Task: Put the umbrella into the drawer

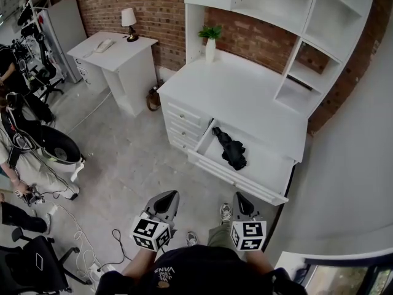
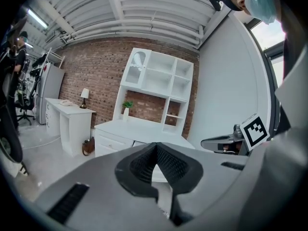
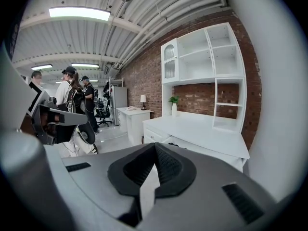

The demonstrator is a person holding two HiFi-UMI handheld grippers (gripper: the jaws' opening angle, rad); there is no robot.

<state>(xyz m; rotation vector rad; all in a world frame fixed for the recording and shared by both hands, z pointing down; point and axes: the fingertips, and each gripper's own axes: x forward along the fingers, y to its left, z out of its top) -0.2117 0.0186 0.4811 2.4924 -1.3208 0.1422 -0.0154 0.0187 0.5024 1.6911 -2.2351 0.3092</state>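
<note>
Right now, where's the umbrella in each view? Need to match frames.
Head view: the umbrella lies in the open drawer, right of centre.
Left gripper view: not visible; the left gripper blocks the drawer.
Right gripper view: only a dark sliver just above the right gripper, likely the umbrella.
Shared landmark: the potted plant, also at and.

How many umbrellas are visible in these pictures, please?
1. The black folded umbrella lies inside the open drawer of the white cabinet. Another could be hidden inside the closed drawers.
</note>
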